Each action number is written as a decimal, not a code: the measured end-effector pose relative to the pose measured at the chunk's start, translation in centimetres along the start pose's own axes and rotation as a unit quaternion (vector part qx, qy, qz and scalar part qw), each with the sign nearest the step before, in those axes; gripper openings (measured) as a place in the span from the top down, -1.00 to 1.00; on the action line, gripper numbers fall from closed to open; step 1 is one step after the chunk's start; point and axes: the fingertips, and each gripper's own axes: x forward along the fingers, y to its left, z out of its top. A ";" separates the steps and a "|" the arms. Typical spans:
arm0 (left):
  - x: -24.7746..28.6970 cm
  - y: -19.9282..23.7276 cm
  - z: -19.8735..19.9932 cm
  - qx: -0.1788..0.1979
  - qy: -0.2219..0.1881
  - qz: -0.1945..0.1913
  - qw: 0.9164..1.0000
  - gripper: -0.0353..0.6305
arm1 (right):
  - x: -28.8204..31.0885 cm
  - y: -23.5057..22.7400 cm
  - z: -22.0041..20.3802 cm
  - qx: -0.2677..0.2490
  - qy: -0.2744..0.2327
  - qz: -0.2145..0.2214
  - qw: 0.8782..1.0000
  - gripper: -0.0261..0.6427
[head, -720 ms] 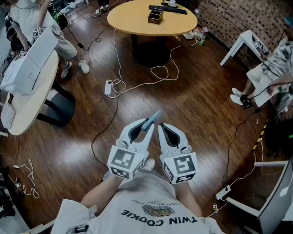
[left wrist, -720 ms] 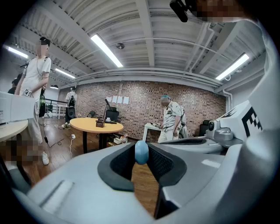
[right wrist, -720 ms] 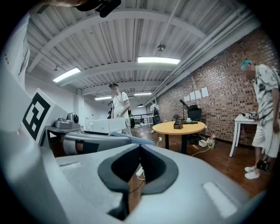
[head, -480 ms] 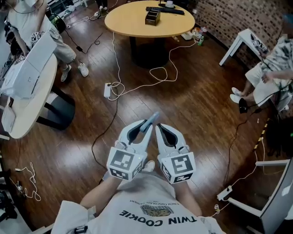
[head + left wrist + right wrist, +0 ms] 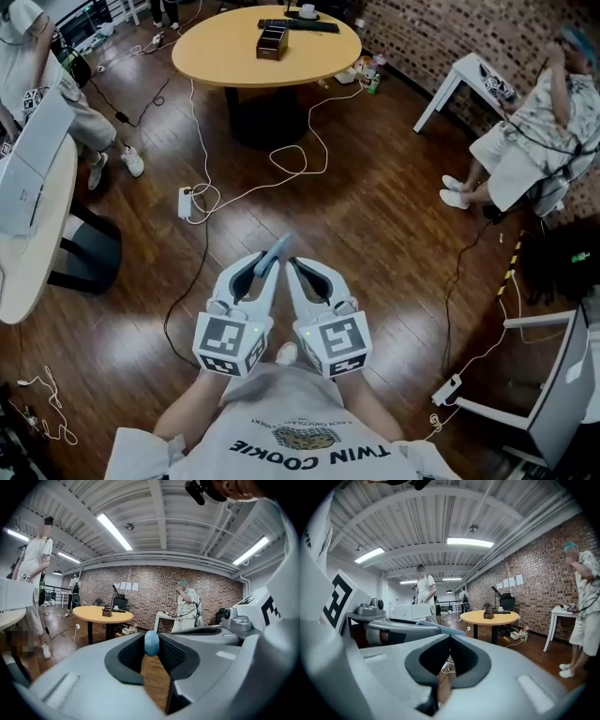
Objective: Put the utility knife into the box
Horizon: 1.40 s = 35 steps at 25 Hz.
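My left gripper (image 5: 268,266) pinches the utility knife (image 5: 279,247); my right gripper (image 5: 293,268), jaws pressed together and empty, sits just beside it, both tilted slightly downward.

I get even, fairly bright light from ceiling strip lights (image 5: 114,530); shadows stay soft. In the dimmer head view, the dark wooden floor (image 5: 403,234) shows pale glare patches. The 2 gripper views bulge strongly, with black corners. The left hand-held gripper (image 5: 152,641) looks soft up close, the brick wall (image 5: 150,585) sharper.
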 end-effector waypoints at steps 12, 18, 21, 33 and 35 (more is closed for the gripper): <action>9.4 12.1 3.5 -0.005 0.007 -0.034 0.999 0.67 | 13.9 -3.7 3.8 -0.012 0.022 -0.038 0.999 0.92; 12.6 19.2 4.7 -0.013 0.013 -0.041 0.999 0.66 | 21.5 -4.0 6.0 -0.017 0.025 -0.051 0.998 0.92; 13.2 22.0 5.3 -0.011 0.015 -0.043 0.999 0.66 | 24.6 -3.5 7.1 -0.020 0.026 -0.052 0.998 0.92; 15.2 30.8 6.1 -0.007 0.022 -0.033 0.999 0.67 | 33.6 -2.6 9.1 -0.025 0.030 -0.039 0.998 0.92; 15.9 31.1 6.0 -0.007 0.022 -0.033 0.999 0.67 | 34.3 -3.1 9.1 -0.024 0.031 -0.039 0.998 0.92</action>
